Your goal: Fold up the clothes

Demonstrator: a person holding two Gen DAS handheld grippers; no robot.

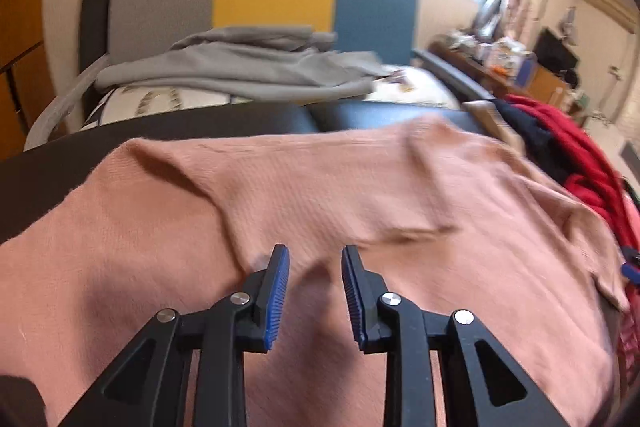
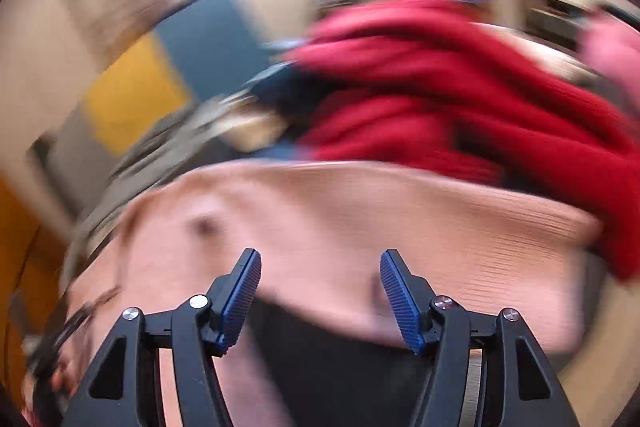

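Hovering over the pink garment, the left gripper stood parted and empty; the right gripper gaped wider beside a red knit

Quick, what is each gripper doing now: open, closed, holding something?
Left gripper: open, holding nothing, over the pink garment.
Right gripper: open wide, holding nothing.
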